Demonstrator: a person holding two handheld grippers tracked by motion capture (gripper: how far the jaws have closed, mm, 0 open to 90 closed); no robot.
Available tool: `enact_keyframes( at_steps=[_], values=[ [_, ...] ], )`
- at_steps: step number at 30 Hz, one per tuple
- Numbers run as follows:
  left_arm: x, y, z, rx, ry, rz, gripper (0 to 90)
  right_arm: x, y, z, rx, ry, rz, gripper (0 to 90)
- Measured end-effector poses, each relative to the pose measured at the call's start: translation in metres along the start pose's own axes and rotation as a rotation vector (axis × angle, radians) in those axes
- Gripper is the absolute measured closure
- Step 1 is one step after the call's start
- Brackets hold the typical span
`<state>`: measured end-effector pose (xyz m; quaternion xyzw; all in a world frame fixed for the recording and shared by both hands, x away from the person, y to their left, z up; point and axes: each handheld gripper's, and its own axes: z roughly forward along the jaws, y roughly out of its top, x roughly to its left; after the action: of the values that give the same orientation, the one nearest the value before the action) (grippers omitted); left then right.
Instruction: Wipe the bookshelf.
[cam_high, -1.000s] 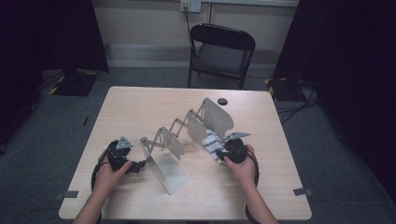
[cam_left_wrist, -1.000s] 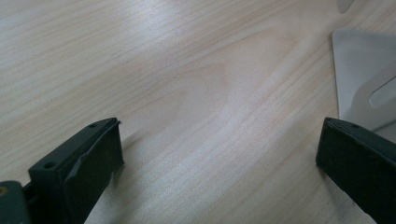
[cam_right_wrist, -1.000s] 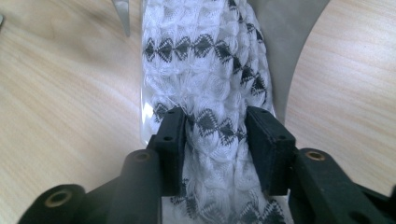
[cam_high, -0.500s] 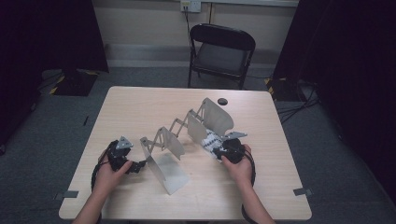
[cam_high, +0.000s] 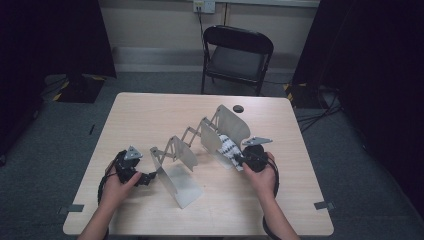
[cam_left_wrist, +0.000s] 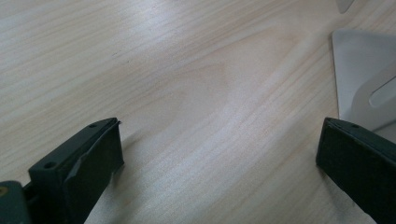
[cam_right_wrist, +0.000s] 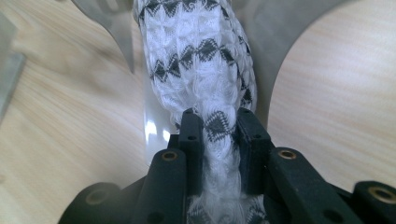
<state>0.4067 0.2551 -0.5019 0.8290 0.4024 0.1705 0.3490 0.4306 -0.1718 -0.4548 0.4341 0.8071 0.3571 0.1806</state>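
Note:
A white knitted cloth (cam_high: 226, 146) with black diamonds lies between two plates of a grey metal folding rack (cam_high: 186, 144) in the middle of the table. My right gripper (cam_high: 238, 159) comes at it from the right. Its jaws have just been closing and now pinch the end of the cloth (cam_right_wrist: 196, 56), so my right gripper (cam_right_wrist: 218, 122) is shut on it. My left gripper (cam_high: 149, 178) rests by the rack's near left plate (cam_high: 175, 182). Up close, my left gripper (cam_left_wrist: 219, 144) stands wide open over bare wood, with a rack plate (cam_left_wrist: 359, 74) just beyond its right jaw.
The light wooden table (cam_high: 150, 115) carries a small black round thing (cam_high: 238, 108) near its far edge. A black folding chair (cam_high: 237, 55) stands behind the table. Dark curtains hang at both sides, and cables trail on the grey floor.
The right gripper's jaws have drawn together onto the knitted cloth, with the hand barely shifting. The left hand and the rack stay where they were.

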Motion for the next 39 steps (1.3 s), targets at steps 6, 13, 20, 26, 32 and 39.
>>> enact_keyframes(
  at_steps=[6, 13, 20, 26, 32, 39],
  values=[
    [0.0, 0.0, 0.0, 0.0, 0.0, 0.0, 0.1, 0.002, 0.022, -0.026, -0.086, 0.013, 0.008, 75.1],
    [0.0, 0.0, 0.0, -0.001, 0.0, 0.0, 0.1, 0.016, 0.041, -0.037, -0.139, 0.056, -0.077, 75.1],
    [0.0, 0.0, 0.0, 0.0, 0.0, 0.0, 0.1, 0.027, 0.046, -0.028, -0.126, 0.091, -0.131, 75.1],
    [0.0, 0.0, 0.0, -0.001, 0.0, 0.0, 0.1, 0.022, 0.028, -0.01, -0.061, 0.099, -0.123, 75.1],
    [0.0, 0.0, 0.0, 0.0, 0.0, 0.0, 0.1, 0.021, 0.012, 0.005, -0.022, 0.116, -0.12, 75.0],
    [0.0, 0.0, 0.0, -0.001, 0.0, 0.0, 0.1, 0.023, 0.0, 0.014, 0.017, 0.117, -0.122, 75.0]
  ],
)
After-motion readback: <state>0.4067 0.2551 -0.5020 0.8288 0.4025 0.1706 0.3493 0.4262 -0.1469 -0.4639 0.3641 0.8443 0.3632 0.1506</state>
